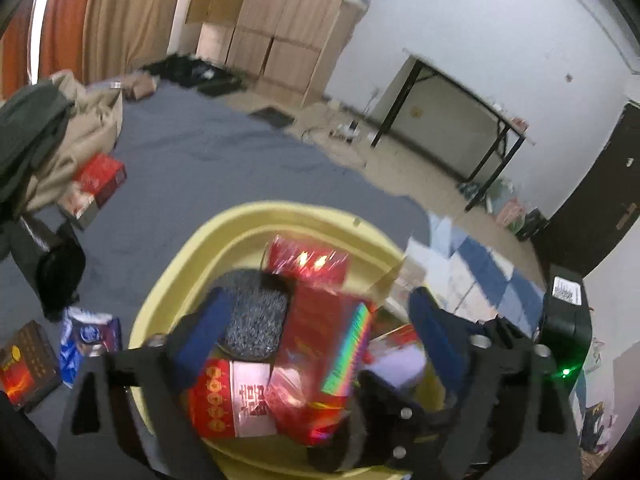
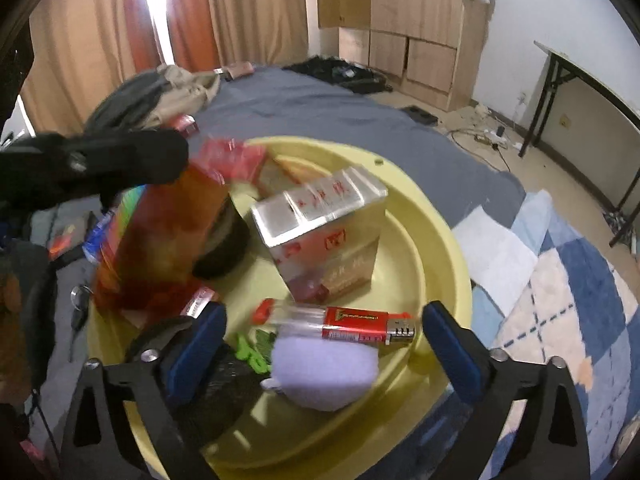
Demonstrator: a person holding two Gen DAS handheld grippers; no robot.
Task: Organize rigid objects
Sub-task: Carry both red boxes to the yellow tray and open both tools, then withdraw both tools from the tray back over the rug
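Note:
A yellow basin (image 1: 240,224) (image 2: 436,240) on the grey bed holds several items. A tall red box with a rainbow strip (image 1: 324,344) (image 2: 160,236), blurred, stands in the basin between my open left gripper's fingers. My left gripper (image 1: 320,320) hovers over the basin; its body (image 2: 100,164) shows above the red box in the right wrist view. In the basin also lie a silver box (image 2: 324,224), a red lighter (image 2: 352,326), a lilac soft thing (image 2: 324,372) and a dark grey pad (image 1: 256,316). My right gripper (image 2: 324,336) is open over the basin's near rim.
On the grey bedsheet (image 1: 208,160) lie a red box (image 1: 100,180), a dark box (image 1: 28,364), a blue packet (image 1: 88,336) and a heap of clothes (image 1: 40,136). A blue checked quilt (image 2: 568,300) lies to the right. A folding table (image 1: 460,120) stands by the wall.

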